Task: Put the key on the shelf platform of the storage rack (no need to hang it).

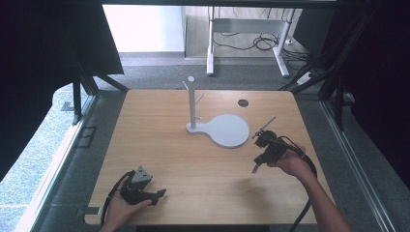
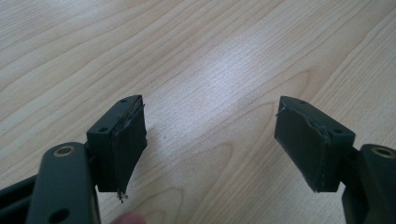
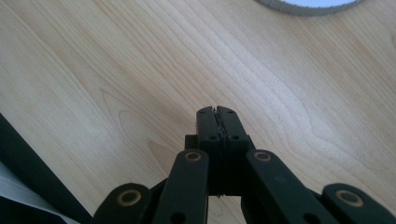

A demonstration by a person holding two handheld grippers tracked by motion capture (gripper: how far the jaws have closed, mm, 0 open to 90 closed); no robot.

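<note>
The fingers (image 2: 123,144) of the left gripper (image 1: 145,191) stand wide apart with nothing between them, resting low at the near left of the wooden surface (image 1: 169,145); those of the right gripper (image 1: 263,147) are pressed together and empty. The nearest thing is the white stand (image 1: 217,126), an upright pegged post on a round base, just beyond the right gripper at the middle of the surface. To reach it well, I judge the right fingers should part before closing in, approaching the post level and squarely.

A pale, smooth, wood-grain table (image 1: 193,169) is showing a soft sheen; the grippers' black pads (image 2: 128,144) are looking matt and frayed.
</note>
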